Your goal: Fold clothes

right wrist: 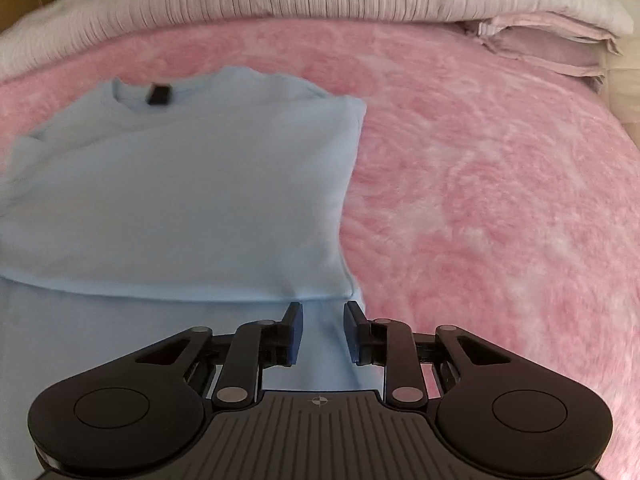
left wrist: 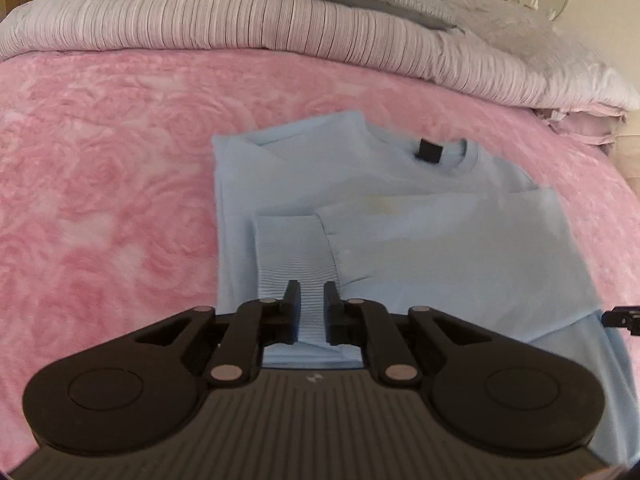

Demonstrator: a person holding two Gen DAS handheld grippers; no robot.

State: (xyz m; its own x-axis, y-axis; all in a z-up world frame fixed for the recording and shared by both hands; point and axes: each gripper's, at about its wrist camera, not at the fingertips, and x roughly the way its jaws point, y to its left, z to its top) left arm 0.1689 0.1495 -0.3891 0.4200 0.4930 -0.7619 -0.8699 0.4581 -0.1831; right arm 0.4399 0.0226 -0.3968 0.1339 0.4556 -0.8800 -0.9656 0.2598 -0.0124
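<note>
Lying half-folded on the fuzzy pink rose-patterned bed blanket (left wrist: pixel 100 184), the light blue knit sweater (left wrist: pixel 360 208); left gripper (left wrist: pixel 312 312) fingers clenched on its ribbed cuff (left wrist: pixel 296 256), right gripper (right wrist: pixel 322 330) fingers part-released astride the hem edge, not yet pinching; gripping both evenly before lifting upward

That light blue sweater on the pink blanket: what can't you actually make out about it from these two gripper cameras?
- Black neck label: too small and blurred in both views to read.
- Bottom hem of the sweater: hidden behind each gripper's body at the lower edge.
- Left gripper: whether the ribbed cuff between its fingers is pinched cannot be seen.
- Right gripper: fabric lies between the pads; contact unclear.
- Sweater's left side: cut off in the right wrist view.
</note>
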